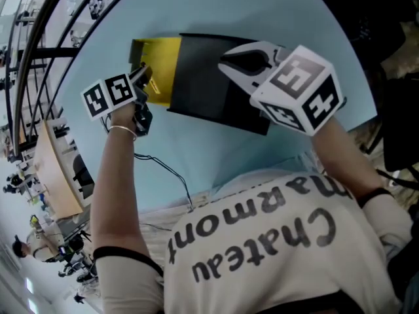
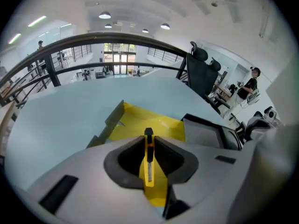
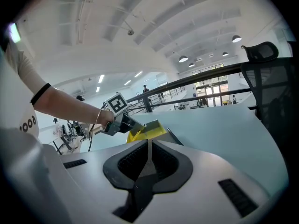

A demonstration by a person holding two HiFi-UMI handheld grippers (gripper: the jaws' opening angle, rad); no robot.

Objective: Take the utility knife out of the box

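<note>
Here, your left gripper [image 2: 148, 139] is clamped on the yellow utility knife [image 2: 148, 164]. The knife stands edgewise between the pads, with a black part at its far end. The box [image 1: 209, 84], black with a yellow flap [image 2: 140, 125] folded open, lies just beyond and below those jaws on the pale blue table [image 1: 275, 18]. The knife appears to be clear of it.

Your right gripper [image 3: 149, 143], to the right of the left one, has its jaws closed together with nothing between them. It sits over the black part of the box; whether it presses on it cannot be told.

Step in hand, as judged: withdrawal, with the knife gripped and apparently out of the box. The next move calls for carrying the knife away from the flap and setting it on bare table beside the box. Keep the clamp firm, since a thin body held edgewise may pivot.

Legible writing: your shirt [image 1: 262, 241] reads "Chateau Marmont", upside down in the head view. No brand shows on knife or box. The marker cubes [image 1: 108, 98] bear only black-and-white squares.
</note>
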